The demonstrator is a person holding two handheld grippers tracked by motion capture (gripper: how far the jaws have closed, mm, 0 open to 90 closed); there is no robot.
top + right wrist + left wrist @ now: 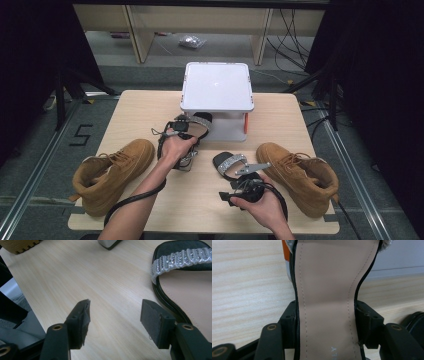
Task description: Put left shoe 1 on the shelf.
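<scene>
Floor marking "5" [80, 135]; insole print [333, 349] illegible.

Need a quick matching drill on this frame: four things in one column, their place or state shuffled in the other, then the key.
Things
1. left tongs
2. right tongs
3. white box
4. left tan boot

Places or states
A. at the table's far edge
B. shut on the held sandal, pads at both sides of its sole
C. open over bare wood, beside the second sandal
D. on its side at the table's near left corner

Pairs: 1-B, 2-C, 3-A, 4-D
</scene>
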